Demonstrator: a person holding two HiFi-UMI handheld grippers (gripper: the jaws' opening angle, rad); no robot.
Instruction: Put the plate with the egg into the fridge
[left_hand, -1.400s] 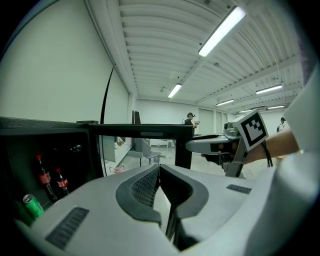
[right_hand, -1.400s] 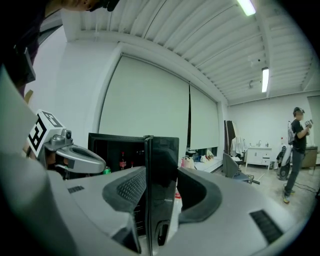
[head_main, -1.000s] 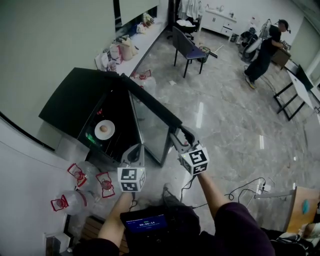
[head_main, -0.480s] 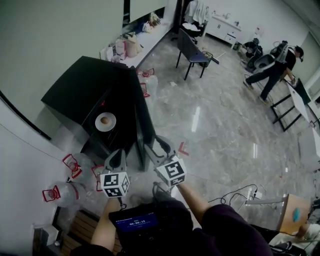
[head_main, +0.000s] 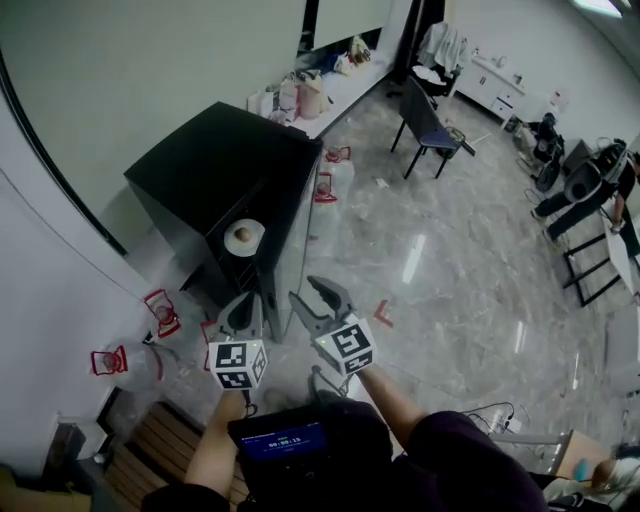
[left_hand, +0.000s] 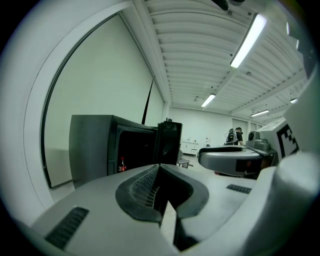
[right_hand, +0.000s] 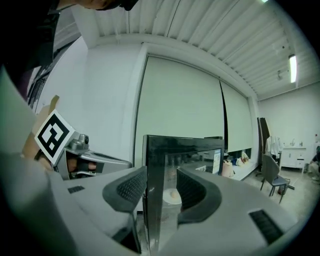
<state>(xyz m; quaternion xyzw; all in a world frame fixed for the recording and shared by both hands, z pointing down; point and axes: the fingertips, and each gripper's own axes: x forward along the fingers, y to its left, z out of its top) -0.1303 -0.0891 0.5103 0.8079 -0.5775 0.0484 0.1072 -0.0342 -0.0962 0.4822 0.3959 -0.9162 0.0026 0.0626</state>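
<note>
As door (right_hand: 151, 175) fronts plate (right_hand: 172, 196), jugs (head_main: 162, 312) crowd.

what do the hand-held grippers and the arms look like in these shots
Both the left hand-held gripper and the right hand-held gripper have pale grey bodies, dark ribbed pads and a white cube printed with black square markers. The person's right sleeve is dark purple.

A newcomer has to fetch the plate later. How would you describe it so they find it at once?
Look for the black fridge against the pale wall, its glass door partly open. Inside it lies a small white plate with one brown egg on it. It is the only white, round thing in that dark interior.
</note>
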